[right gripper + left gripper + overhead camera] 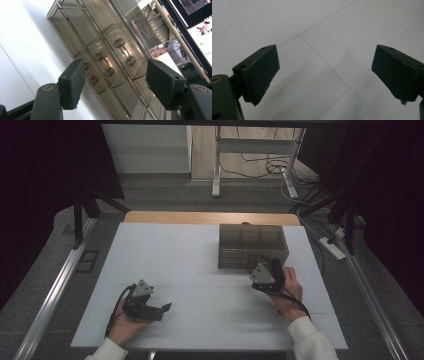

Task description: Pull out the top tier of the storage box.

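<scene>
So there's a white-topped bench (200,285) with a smoky transparent plastic organiser box (253,245) sitting toward its far right, split into compartments. The right gripper (267,265) is right up at the near edge of that box, jaws spread wide with nothing between them. Its own view looks straight into the box, and you can see three small metallic dumbbell-shaped pieces (104,64) lying side by side in the compartments. The left gripper (165,309) is way over at the near left, well apart from the box, jaws wide too, just bare bench surface under it.
</scene>
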